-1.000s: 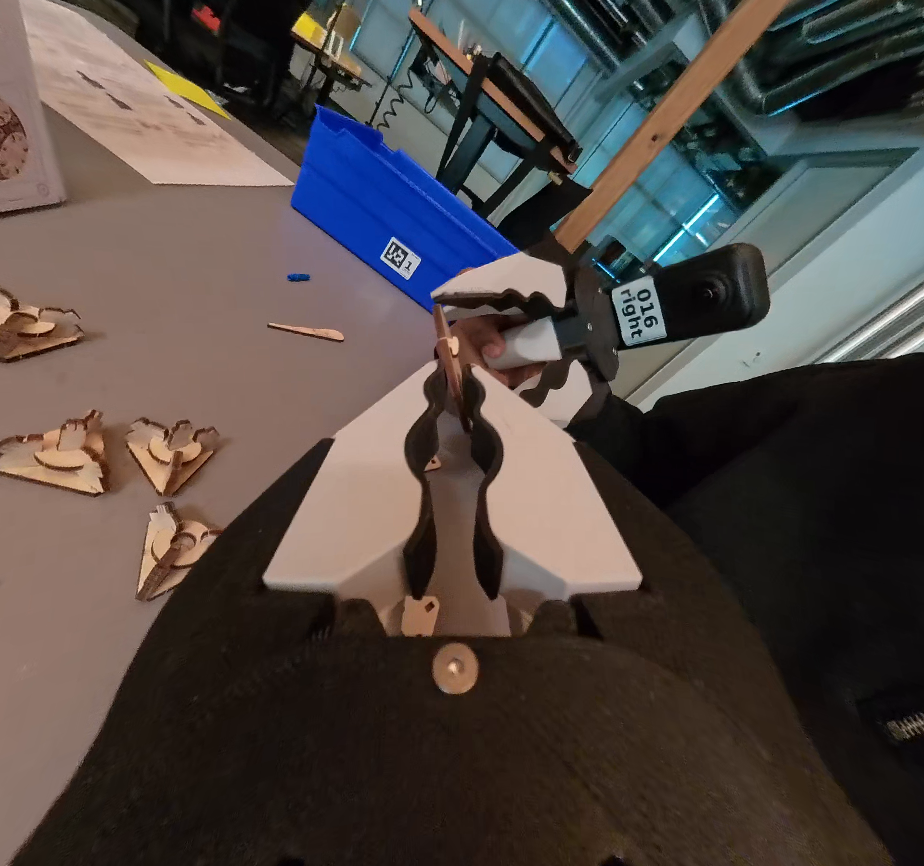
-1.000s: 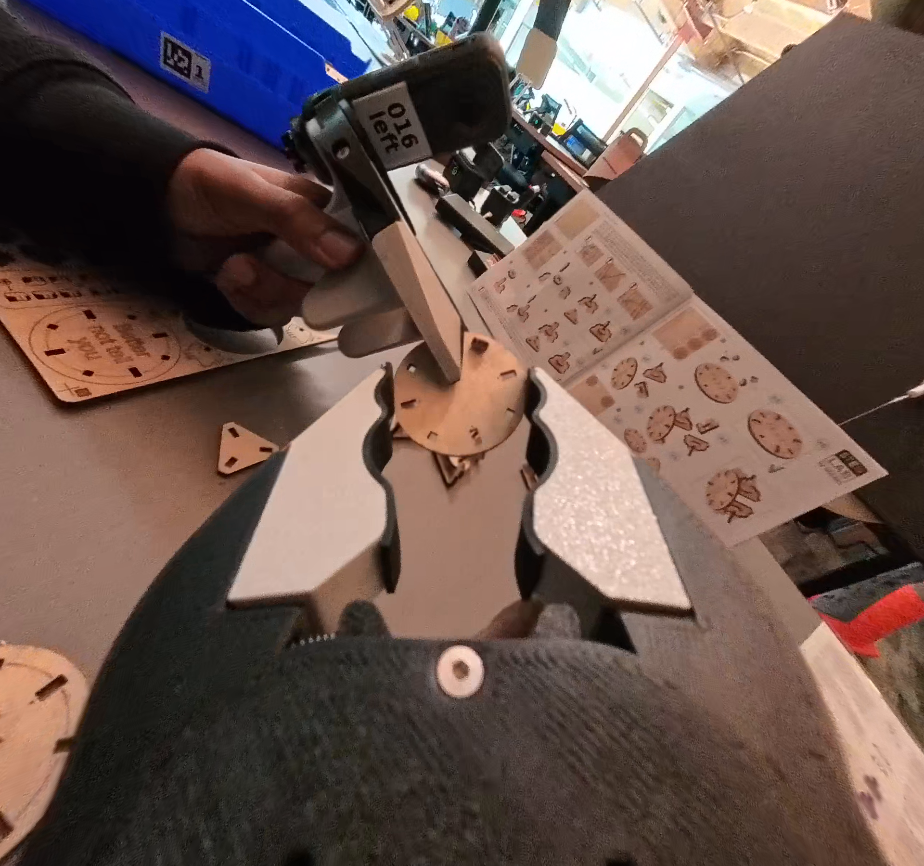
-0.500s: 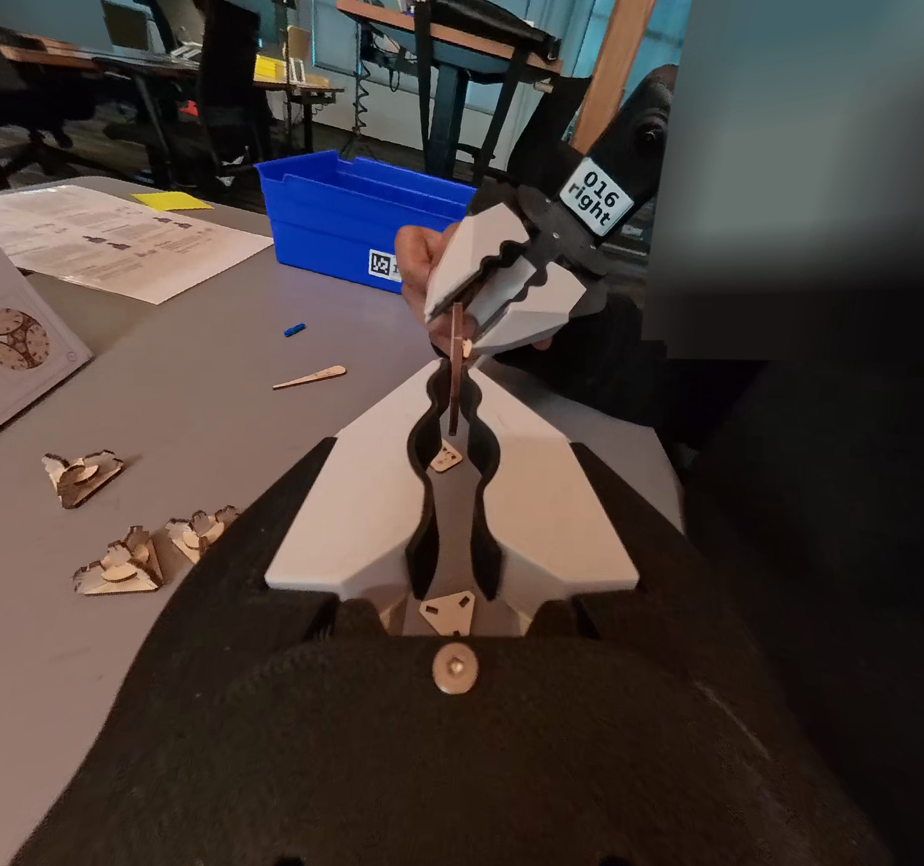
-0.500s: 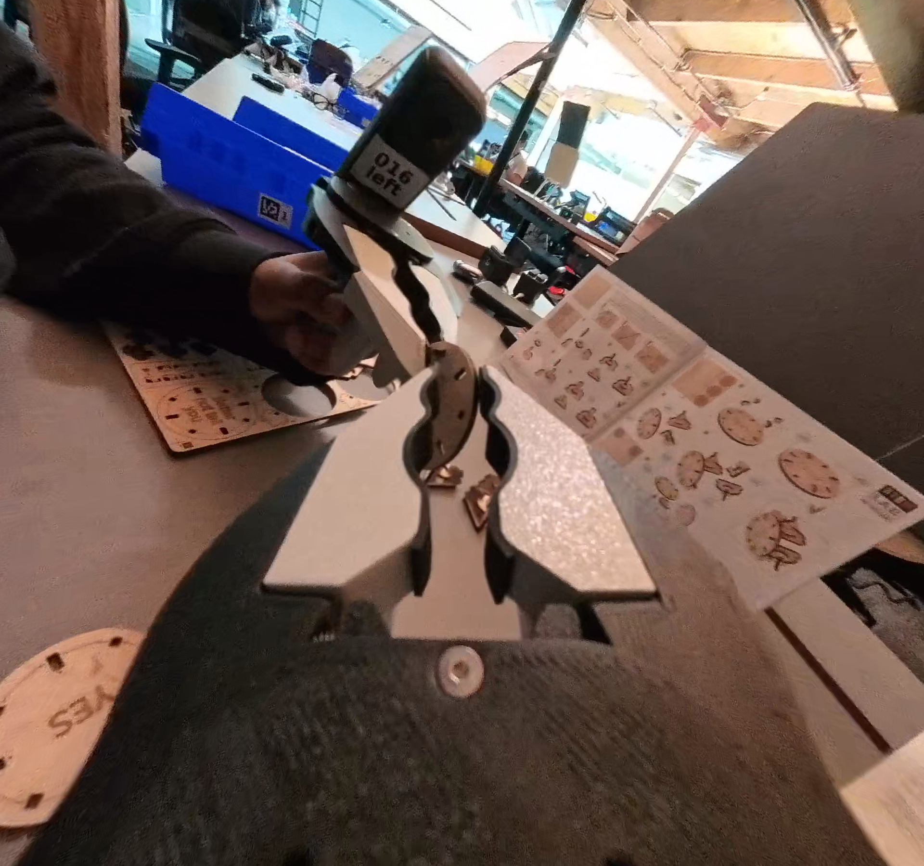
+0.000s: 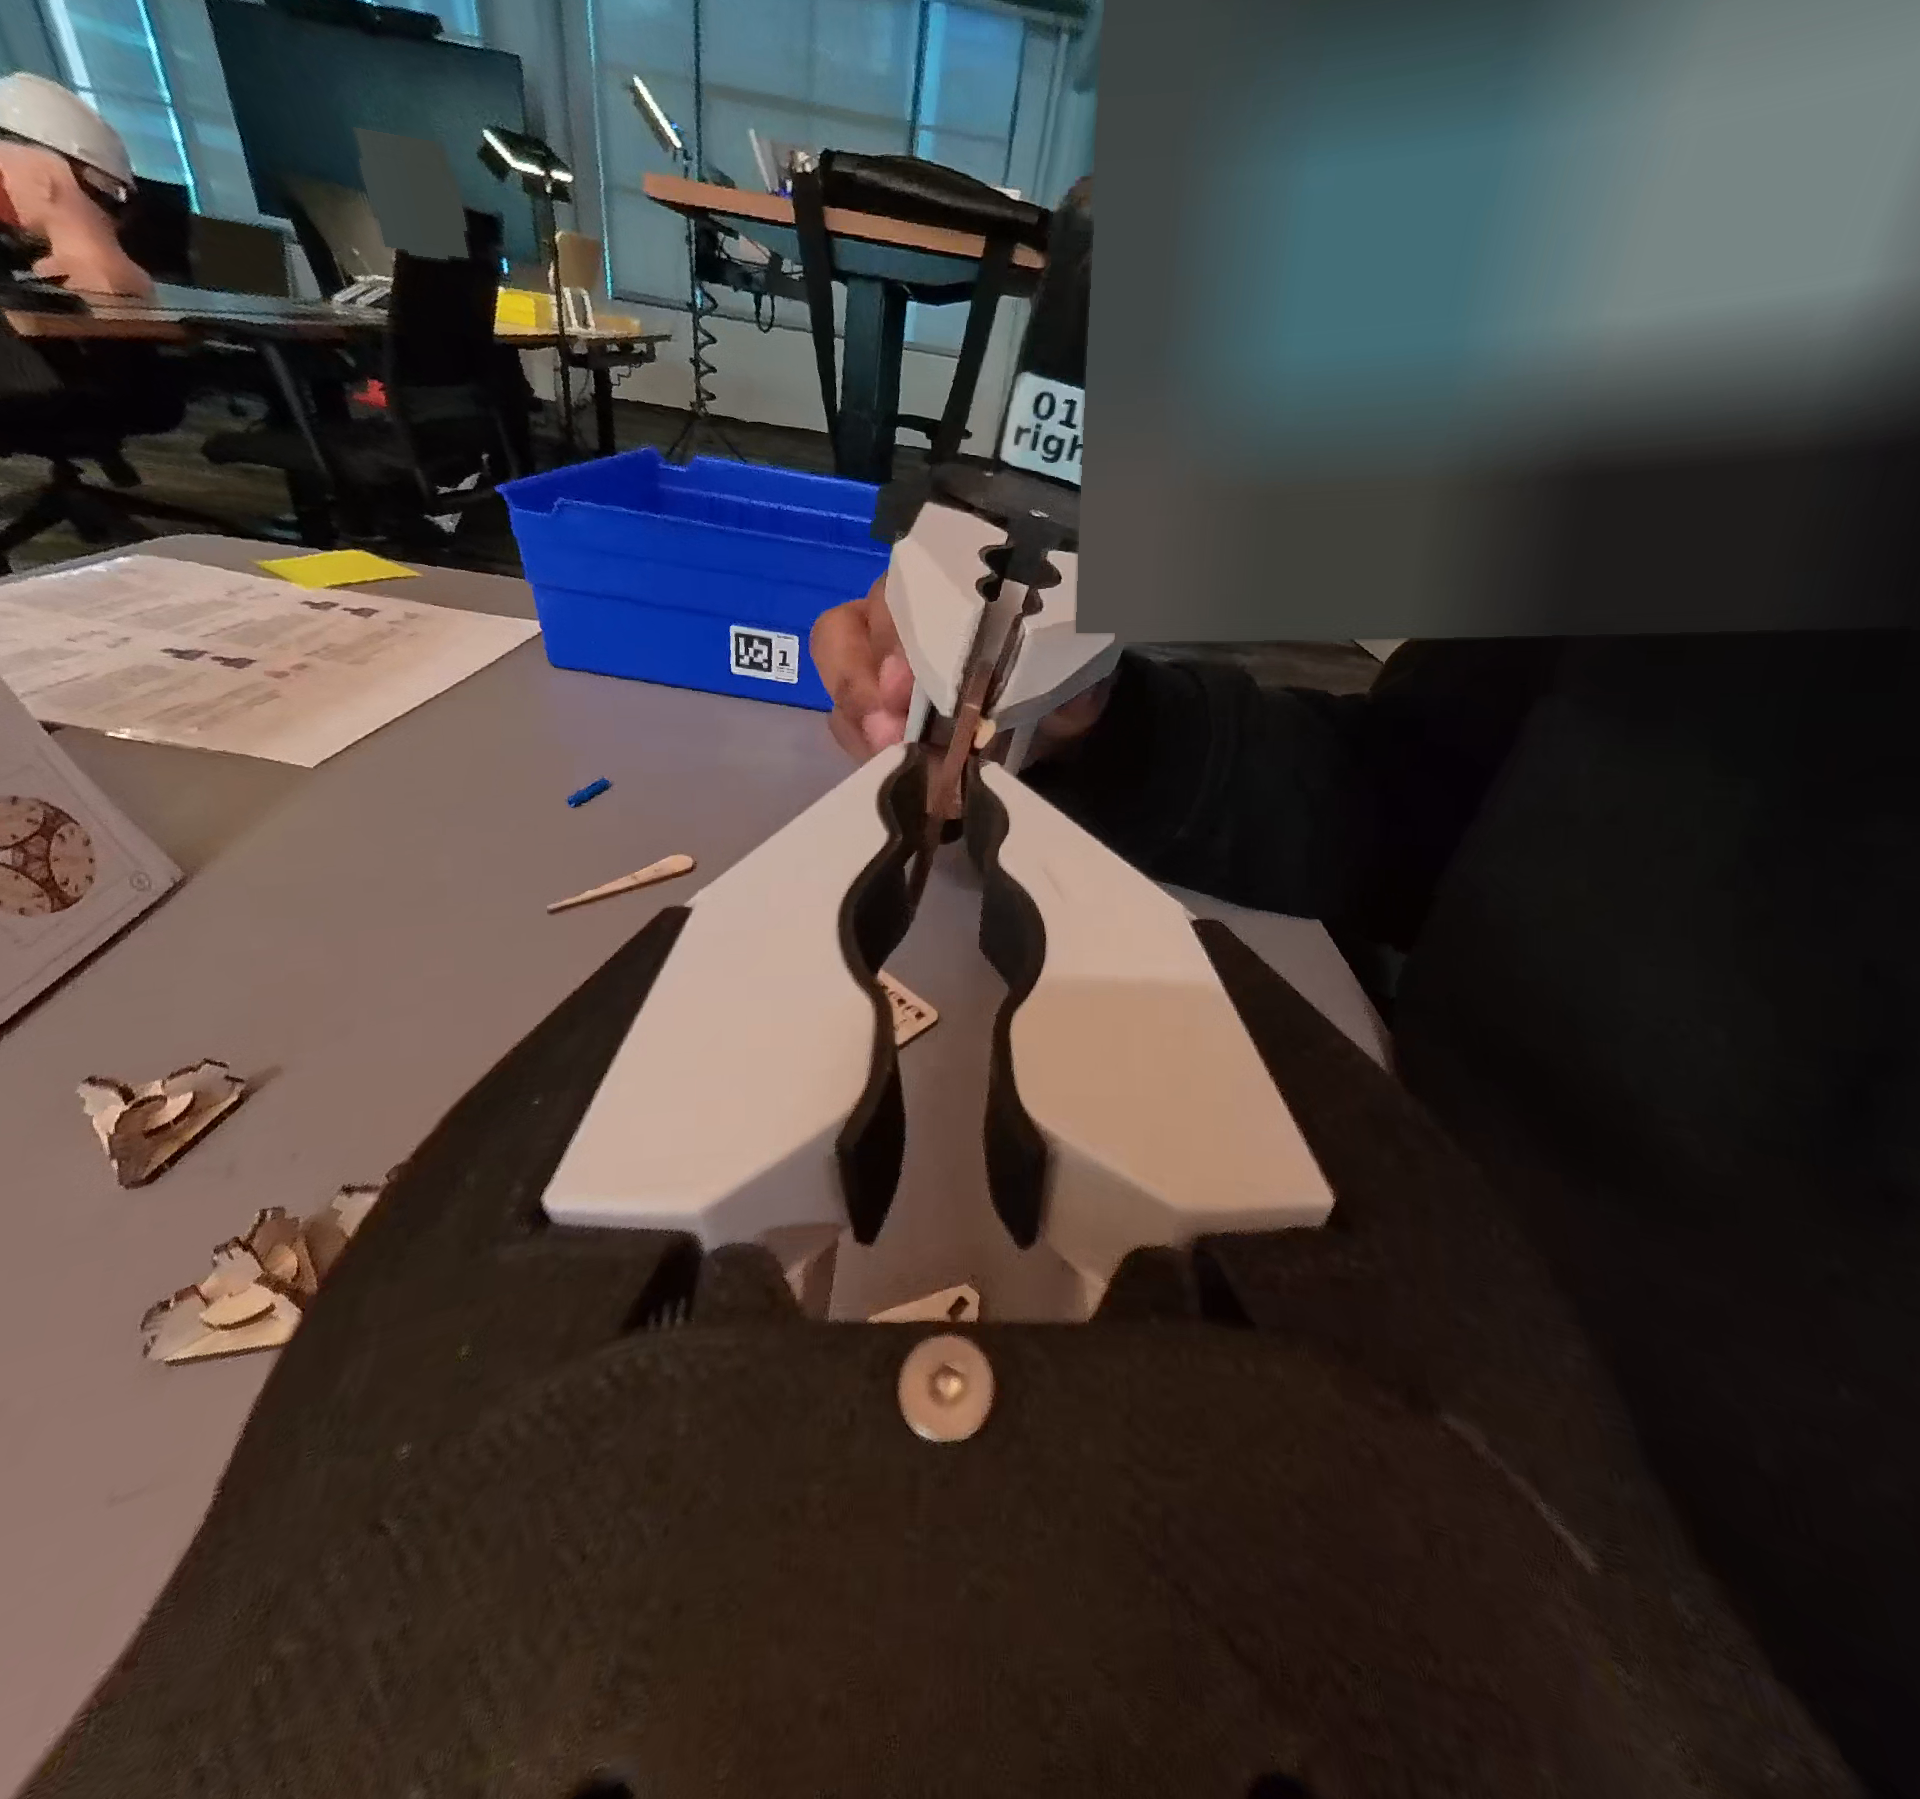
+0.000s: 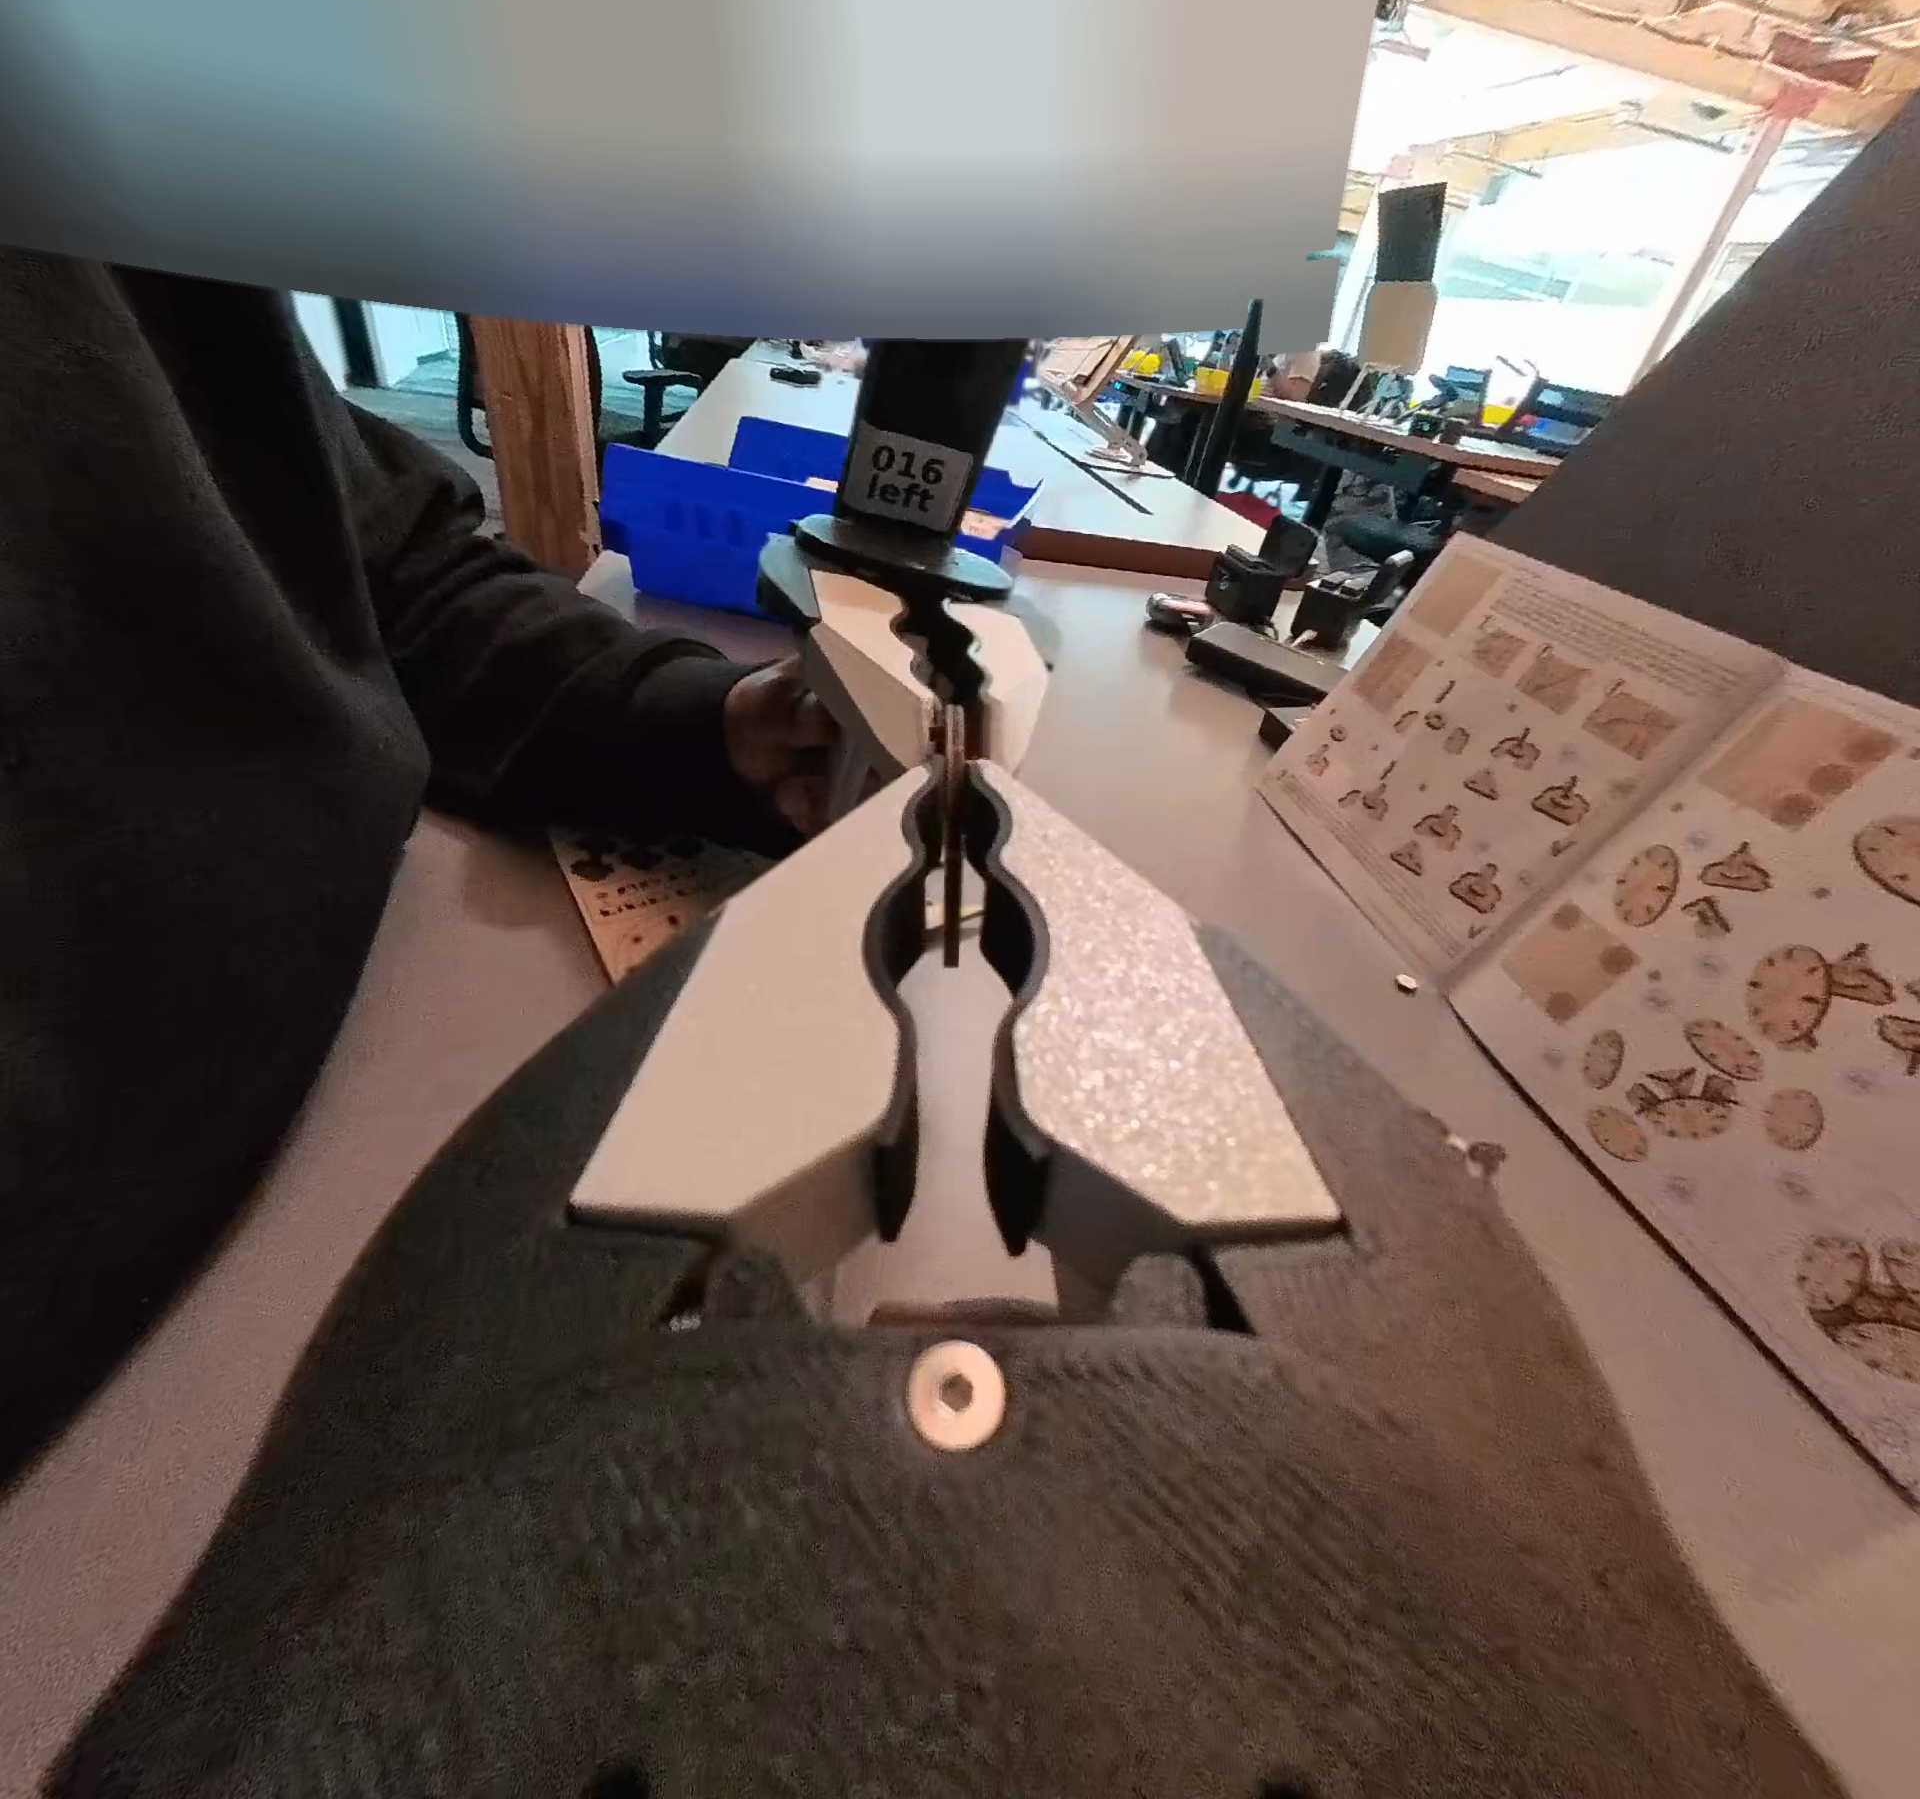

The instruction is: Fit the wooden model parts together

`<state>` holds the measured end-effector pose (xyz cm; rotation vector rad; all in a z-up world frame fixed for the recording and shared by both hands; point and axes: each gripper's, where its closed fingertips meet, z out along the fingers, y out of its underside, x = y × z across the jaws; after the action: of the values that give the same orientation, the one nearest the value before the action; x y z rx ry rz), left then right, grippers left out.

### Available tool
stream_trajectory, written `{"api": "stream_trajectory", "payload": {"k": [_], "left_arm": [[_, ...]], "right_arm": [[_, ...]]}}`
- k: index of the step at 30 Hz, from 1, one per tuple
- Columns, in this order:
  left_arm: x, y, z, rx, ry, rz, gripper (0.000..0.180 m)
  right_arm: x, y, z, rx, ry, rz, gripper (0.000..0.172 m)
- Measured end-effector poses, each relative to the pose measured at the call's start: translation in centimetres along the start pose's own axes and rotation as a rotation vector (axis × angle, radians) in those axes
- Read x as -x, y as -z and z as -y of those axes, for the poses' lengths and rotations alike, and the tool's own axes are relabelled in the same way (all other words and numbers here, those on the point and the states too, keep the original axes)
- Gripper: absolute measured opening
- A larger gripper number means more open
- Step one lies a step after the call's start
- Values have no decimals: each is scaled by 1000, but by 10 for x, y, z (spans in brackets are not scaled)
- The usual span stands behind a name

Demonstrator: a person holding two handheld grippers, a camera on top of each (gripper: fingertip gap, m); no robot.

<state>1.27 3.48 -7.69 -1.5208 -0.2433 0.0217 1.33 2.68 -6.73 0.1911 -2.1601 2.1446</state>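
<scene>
1. Plywood disc (image 6: 950, 845), thin and brown, is seen edge-on, held upright above the grey table (image 5: 343, 970); both grippers meet at it nose to nose.
2. Right gripper (image 6: 950, 783) has its jaws nearly together, the dark pads (image 6: 914, 819) pressed on the disc's two flat faces; the disc's lower edge hangs down between the fingers.
3. Left gripper (image 5: 951, 778) is likewise narrow and clamps the same disc from the opposite side; a small pale peg shows at the disc's face, just beside the right gripper's tips.
4. Handling, as a judgement: light and stiff, but thin enough to snap or split if bent across its face; smooth wood may slide between pads; best taken flat on both faces near the rim, away from its slots.
5. Orientation: a disc has no long axis; its plane stands about vertical and runs along the line between the two grippers; its faces look sideways.
6. Nearby: blue bin (image 5: 665, 596), wooden pointer (image 5: 623, 884), small wooden assemblies (image 5: 161, 1115), instruction sheet (image 6: 1621, 876).
</scene>
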Motion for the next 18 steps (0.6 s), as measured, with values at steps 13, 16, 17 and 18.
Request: {"api": "stream_trajectory", "payload": {"k": [13, 16, 17, 18], "left_arm": [[-4, 6, 11, -63, -2, -23, 5], [-5, 6, 11, -66, 6, -30, 4], [-5, 6, 11, -64, 11, -32, 4], [-5, 6, 10, -60, 15, -38, 3]], "right_arm": [[-1, 1, 4, -22, -78, 23, 0], [-1, 1, 4, -28, -88, 23, 0], [-1, 1, 3, -30, -86, 18, 1], [-2, 1, 3, -34, -81, 8, 2]]}}
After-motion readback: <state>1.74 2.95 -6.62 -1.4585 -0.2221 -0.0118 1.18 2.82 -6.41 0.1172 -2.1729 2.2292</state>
